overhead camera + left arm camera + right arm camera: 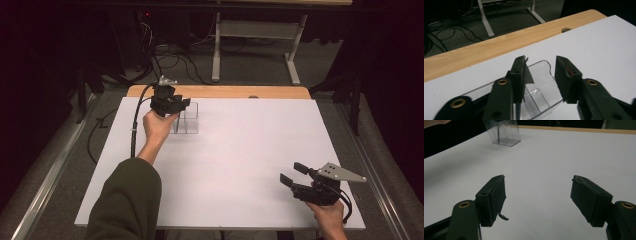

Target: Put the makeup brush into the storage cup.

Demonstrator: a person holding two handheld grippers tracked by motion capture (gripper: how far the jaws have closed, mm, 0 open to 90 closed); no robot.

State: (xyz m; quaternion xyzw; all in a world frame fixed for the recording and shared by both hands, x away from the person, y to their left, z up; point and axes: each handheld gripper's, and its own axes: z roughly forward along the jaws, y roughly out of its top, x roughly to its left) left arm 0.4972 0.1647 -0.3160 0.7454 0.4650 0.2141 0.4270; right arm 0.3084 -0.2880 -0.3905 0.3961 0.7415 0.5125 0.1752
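Note:
A clear plastic container [187, 120] with inner dividers stands on the white table [240, 160] at the back left. My left gripper [186, 103] hovers over its left part, held by a hand in a dark green sleeve. In the left gripper view the jaws stand apart just above the container [541, 87], and the left gripper [541, 61] holds nothing. My right gripper [291, 172] is near the table's front right corner, wide open over bare table. In the right gripper view, the right gripper [537, 187] is empty and the container [504, 132] stands far off at the top left.
A wooden strip [225, 91] with a small hole [566, 30] runs along the table's far edge. Beyond it are a grey desk frame [216, 45] and loose cables [170, 57] on the floor. A black cable [134, 125] trails from the left gripper.

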